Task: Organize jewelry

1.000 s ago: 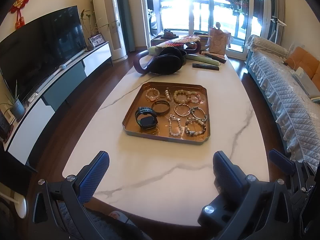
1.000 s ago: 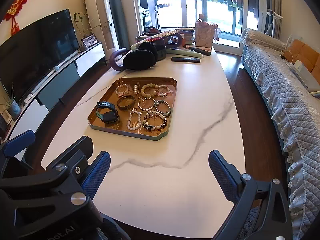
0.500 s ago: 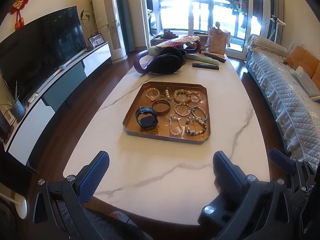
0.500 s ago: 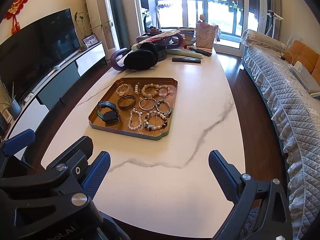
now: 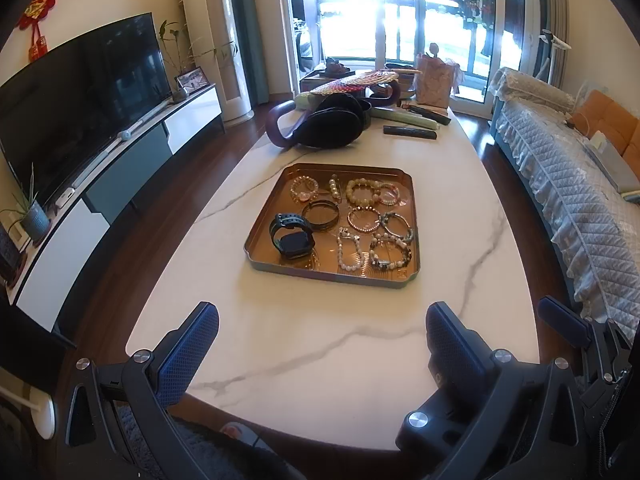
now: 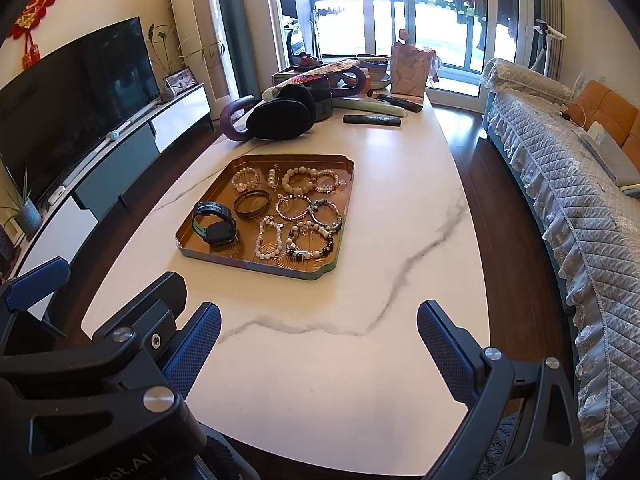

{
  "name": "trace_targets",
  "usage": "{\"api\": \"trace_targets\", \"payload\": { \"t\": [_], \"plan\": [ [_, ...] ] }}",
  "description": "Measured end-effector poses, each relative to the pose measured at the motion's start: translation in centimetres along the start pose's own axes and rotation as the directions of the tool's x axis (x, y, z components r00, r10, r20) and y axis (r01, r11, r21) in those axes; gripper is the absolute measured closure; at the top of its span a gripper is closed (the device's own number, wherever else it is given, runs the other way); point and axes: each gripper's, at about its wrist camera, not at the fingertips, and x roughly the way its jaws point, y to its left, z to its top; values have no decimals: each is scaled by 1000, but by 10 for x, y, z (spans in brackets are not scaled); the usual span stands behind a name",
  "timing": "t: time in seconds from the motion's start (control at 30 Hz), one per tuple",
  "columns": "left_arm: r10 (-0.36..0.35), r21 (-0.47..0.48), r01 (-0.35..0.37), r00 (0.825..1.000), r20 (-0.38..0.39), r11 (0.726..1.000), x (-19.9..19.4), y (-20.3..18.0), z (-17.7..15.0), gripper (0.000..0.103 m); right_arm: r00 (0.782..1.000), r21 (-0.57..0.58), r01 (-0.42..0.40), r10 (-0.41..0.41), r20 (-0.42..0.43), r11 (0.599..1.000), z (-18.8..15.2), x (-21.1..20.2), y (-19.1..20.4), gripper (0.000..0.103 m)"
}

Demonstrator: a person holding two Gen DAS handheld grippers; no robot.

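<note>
A copper-coloured tray (image 5: 267,219) lies mid-table and also shows in the right wrist view (image 6: 205,204). It holds a black watch (image 5: 291,235), a dark bangle (image 5: 320,215) and several bead bracelets (image 5: 362,192). The watch (image 6: 214,223) and bangle (image 6: 252,204) also show in the right wrist view. My left gripper (image 5: 322,350) is open and empty above the near table end. My right gripper (image 6: 318,350) is open and empty beside it, to its right.
The white marble table (image 5: 320,340) carries black earmuffs (image 5: 330,126), a purple curved handle (image 5: 278,128), a remote (image 5: 410,132) and a paper bag (image 5: 434,80) at its far end. A TV cabinet (image 5: 120,168) stands left, a covered sofa (image 5: 568,200) right.
Both views have shifted very slightly; the tray sits a touch further right in the right wrist view. Both grippers stay open and empty.
</note>
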Motion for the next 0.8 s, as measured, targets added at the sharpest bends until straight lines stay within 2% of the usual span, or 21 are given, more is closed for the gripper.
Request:
{"api": "trace_targets", "payload": {
  "t": [0.8],
  "plan": [
    [-1, 2, 1, 1000, 1, 1000, -1, -1, 2, 0, 1000, 0, 1, -1, 0, 1000, 1, 0, 0, 5]
  ]
}}
